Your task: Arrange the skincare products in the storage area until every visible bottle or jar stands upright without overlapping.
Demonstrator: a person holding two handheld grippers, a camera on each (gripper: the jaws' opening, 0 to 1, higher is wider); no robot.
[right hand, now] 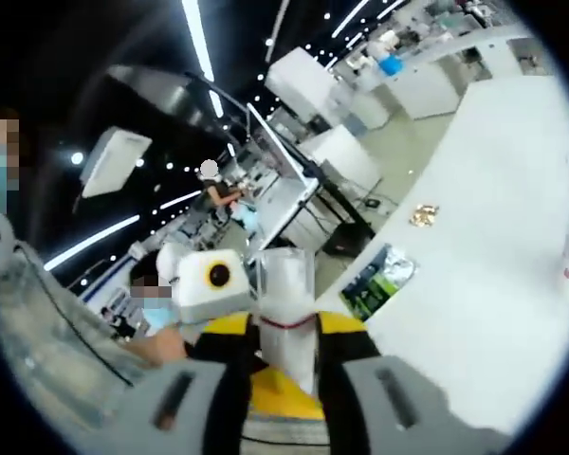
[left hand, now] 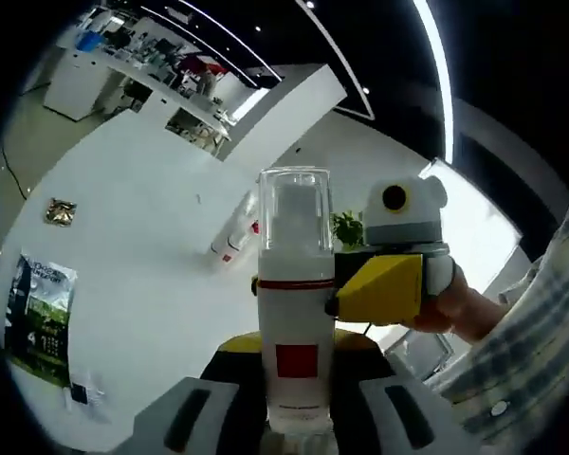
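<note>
- Between your left gripper's (left hand: 297, 417) jaws in the left gripper view stands the pump bottle (left hand: 295, 313), upright, with a clear cap and a red square label. The jaws appear clamped on its lower body. The right gripper (left hand: 384, 284) touches the bottle's side near the red ring, from the right.
- Two grippers on one bottle can go wrong: if you pull them in different directions, I think the bottle may twist or slip out.
- Beyond the bottle, a second bottle (left hand: 235, 242) lies on its side on the white table (left hand: 123, 199). It still needs to stand upright. Far left of the bottle are a dark green pouch (left hand: 40, 318) and a small gold packet (left hand: 61, 211), well apart from it.
- Between your right gripper's (right hand: 284, 403) jaws in the right gripper view, the same pump bottle (right hand: 286, 303) shows; the jaws close on it, but I cannot tell how firm the grip is.
- To the right of the bottle, the dark green pouch (right hand: 377, 282) and the gold packet (right hand: 423, 215) lie on the table (right hand: 493, 246); they do not block anything for now.
</note>
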